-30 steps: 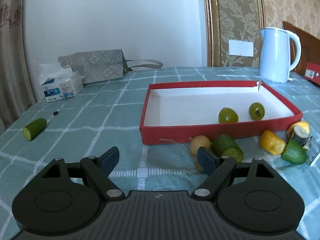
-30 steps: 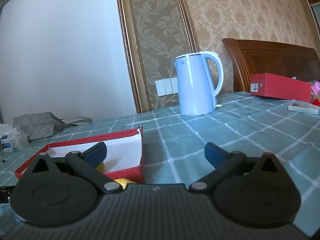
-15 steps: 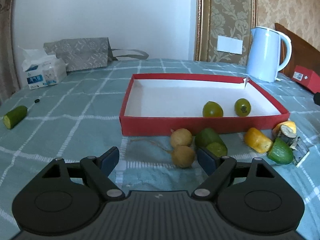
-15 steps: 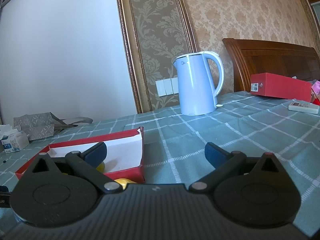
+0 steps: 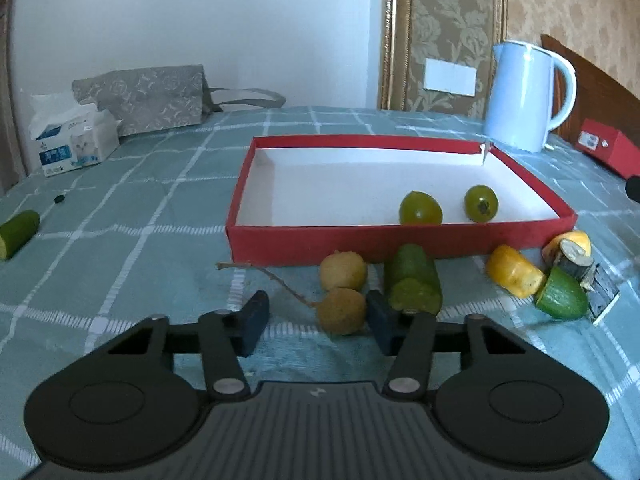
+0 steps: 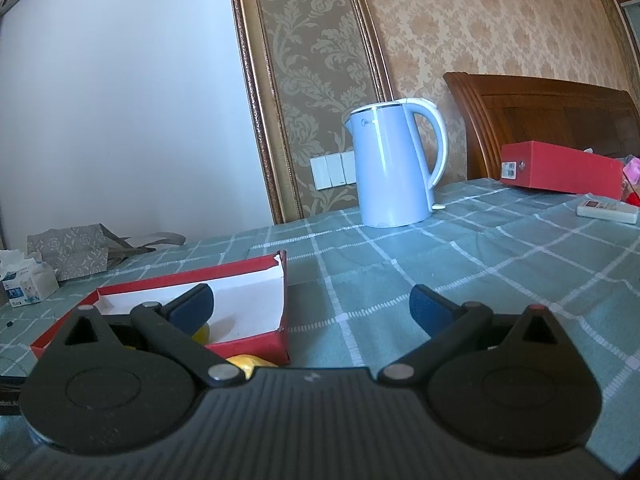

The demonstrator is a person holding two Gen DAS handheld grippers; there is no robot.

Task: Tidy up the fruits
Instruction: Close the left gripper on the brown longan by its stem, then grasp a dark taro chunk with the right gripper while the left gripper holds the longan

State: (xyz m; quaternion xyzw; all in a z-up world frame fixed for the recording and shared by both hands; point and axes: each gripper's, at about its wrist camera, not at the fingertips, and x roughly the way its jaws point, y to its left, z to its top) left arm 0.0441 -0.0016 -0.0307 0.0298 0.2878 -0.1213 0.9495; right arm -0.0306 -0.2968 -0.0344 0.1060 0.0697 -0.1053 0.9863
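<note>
On checked cloth, just before red tray (image 5: 400,242): two small brown round fruits on shared dry stem, nearer fruit (image 5: 342,315) between left gripper (image 5: 316,322) pads, against right pad, gap to left pad. Closing now, not yet clamped. Probably light, thin-shelled, crushable; rolls easily. Best taken across widest middle, gently; stem likely drags second fruit (image 5: 343,270) along. Pointed down toward cloth, low. Right gripper (image 6: 310,306) spread wide, empty, near level over tray corner.
</note>
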